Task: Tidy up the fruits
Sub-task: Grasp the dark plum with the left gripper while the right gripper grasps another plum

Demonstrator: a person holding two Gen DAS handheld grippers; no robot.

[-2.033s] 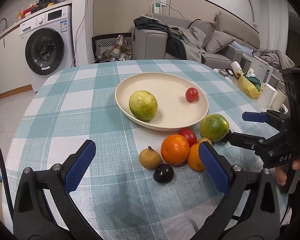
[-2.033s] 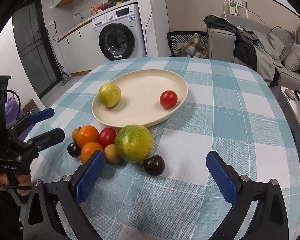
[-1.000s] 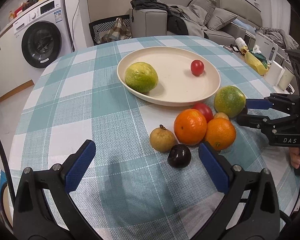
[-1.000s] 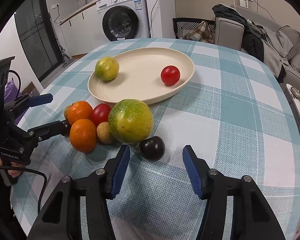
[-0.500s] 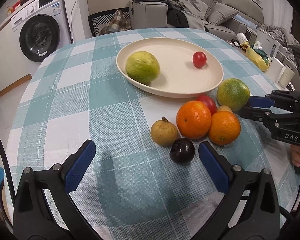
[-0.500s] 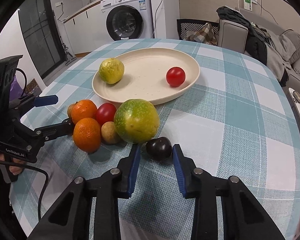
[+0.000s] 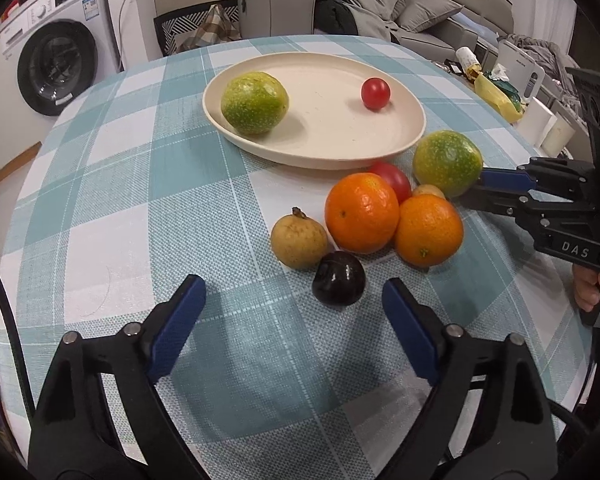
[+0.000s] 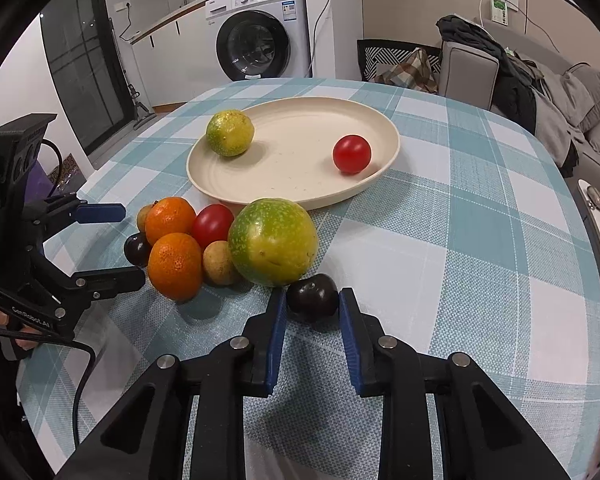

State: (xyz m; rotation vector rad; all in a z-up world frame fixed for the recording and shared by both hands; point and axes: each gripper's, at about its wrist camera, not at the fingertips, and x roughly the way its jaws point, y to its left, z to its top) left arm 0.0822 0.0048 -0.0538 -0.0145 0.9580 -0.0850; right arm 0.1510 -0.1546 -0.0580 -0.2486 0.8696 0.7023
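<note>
From the left wrist, the left gripper is seen with its jaws apart and just narrowing, nothing pressed between them; a dark plum lies on the checked tablecloth just ahead of the tips, nearer the right-hand finger, with the two oranges beyond it. From the right wrist, the right gripper is seen clenched on a second dark plum straight ahead between its pads, the large green fruit touching it just beyond, so a lift towards the cream plate further ahead is judged to be next
</note>
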